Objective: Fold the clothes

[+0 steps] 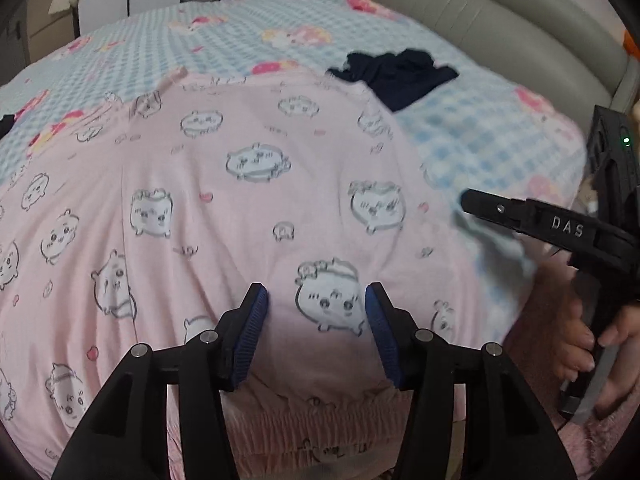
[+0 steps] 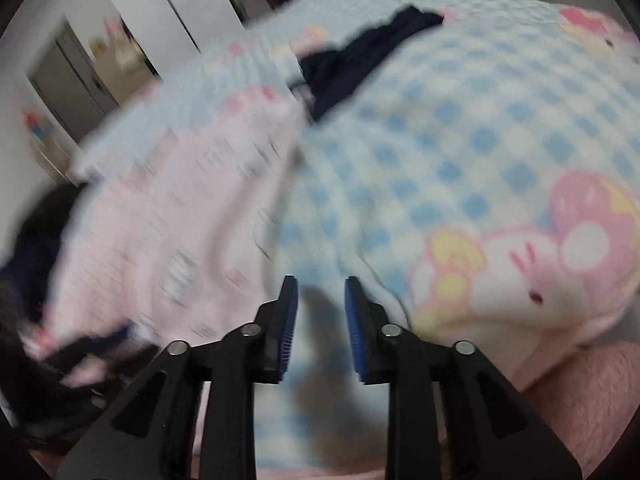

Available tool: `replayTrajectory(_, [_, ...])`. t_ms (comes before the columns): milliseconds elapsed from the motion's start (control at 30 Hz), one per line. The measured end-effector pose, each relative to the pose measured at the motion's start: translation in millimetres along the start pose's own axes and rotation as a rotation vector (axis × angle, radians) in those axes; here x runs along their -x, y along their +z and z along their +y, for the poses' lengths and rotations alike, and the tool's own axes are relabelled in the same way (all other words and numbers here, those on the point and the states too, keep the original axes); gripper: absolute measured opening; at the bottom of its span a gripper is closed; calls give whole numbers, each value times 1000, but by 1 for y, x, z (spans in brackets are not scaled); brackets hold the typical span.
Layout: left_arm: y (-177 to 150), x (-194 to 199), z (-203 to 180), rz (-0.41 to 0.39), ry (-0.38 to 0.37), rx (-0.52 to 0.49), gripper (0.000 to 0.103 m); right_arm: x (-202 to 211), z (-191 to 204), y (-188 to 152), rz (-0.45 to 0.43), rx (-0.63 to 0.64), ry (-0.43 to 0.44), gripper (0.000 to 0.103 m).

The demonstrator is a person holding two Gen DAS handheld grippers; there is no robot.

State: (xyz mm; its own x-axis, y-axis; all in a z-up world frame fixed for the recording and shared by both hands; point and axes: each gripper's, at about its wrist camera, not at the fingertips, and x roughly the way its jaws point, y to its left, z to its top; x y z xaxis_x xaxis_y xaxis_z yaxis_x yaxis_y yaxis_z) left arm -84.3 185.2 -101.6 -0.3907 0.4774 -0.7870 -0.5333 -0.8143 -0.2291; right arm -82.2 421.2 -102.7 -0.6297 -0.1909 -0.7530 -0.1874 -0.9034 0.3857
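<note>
One pink printed garment [image 1: 224,200] lies spread on the bed [image 1: 480,136], one dark garment [image 1: 396,74] beyond its far right corner. Left gripper [image 1: 316,312] hovers over the pink cloth, jaws wide, empty. Right gripper [image 2: 321,312] over checked bedding, jaws parted, empty.

We are seeing printed pajamas [image 1: 224,200] lying on a bedspread [image 1: 480,140], a dark garment [image 1: 400,76] lying behind them to the right, near the headboard [image 1: 500,12].
</note>
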Motion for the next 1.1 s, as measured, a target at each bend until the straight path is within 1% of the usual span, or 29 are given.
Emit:
replayTrajectory(33, [7,0,0,-12,-5,4,53,-1,1,7,7,3,72,44])
replayTrajectory(67, [15,-2,-1,-22,-6,4,53,-6,3,13,22,9,122,44])
replayTrajectory(100, [23,-3,-2,-33,-7,5,53,-15,6,19,47,19,147,44])
replayTrajectory(133, [31,-5,-4,-43,-7,6,53,-25,7,24,69,26,160,44])
replayTrajectory(200, [37,-15,-3,-20,12,0,53,-46,5,30,113,27,146,43])
replayTrajectory(233, [38,-20,-2,-4,24,-4,53,-54,3,31,132,23,133,40])
replayTrajectory(267, [40,-26,-1,12,36,-8,53,-58,3,30,141,29,101,34])
replayTrajectory(333, [43,-37,1,45,59,-16,53,-61,7,27,138,71,-11,25])
replayTrajectory(400, [47,-49,3,77,83,-24,53,-51,7,22,104,109,-153,25])
replayTrajectory(433, [45,-50,5,78,78,-25,53,-45,3,20,85,112,-230,16])
replayTrajectory(467, [42,-48,7,73,65,-24,53,-38,-1,19,66,103,-269,10])
replayTrajectory(500, [41,-46,8,64,53,-24,53,-32,-7,21,47,77,-262,10])
replayTrajectory(567, [46,-42,6,39,35,-21,53,-21,-10,25,-16,56,-225,14])
replayTrajectory(633, [55,-37,4,-7,17,-7,53,-11,-1,29,-100,87,-195,19])
replayTrajectory(667, [58,-37,2,-18,8,3,53,-6,5,30,-144,110,-182,24])
replayTrajectory(700, [61,-38,0,-24,-2,13,54,-4,11,32,-167,132,-151,28])
replayTrajectory(733, [63,-42,-2,-18,-4,20,54,-11,16,32,-140,142,-114,36])
replayTrajectory(800, [61,-51,-8,8,22,-8,54,-35,20,30,-33,140,-86,37])
replayTrajectory(833, [59,-56,-12,21,36,-27,54,-48,20,28,26,146,-100,37])
replayTrajectory(867, [56,-55,-13,25,49,-43,53,-58,18,25,69,156,-138,36])
replayTrajectory(900, [53,-51,-12,24,62,-58,53,-61,14,22,86,162,-162,36])
replayTrajectory(933, [49,-48,-12,22,74,-74,53,-59,11,20,86,162,-189,35])
replayTrajectory(1000, [44,-25,-2,-23,61,-45,53,-41,5,21,35,147,-243,35])
replayTrajectory(1067, [39,3,17,-84,57,20,54,-18,1,20,-39,137,-249,35])
replayTrajectory(1100, [37,7,26,-82,80,44,54,-6,1,19,-78,130,-229,35])
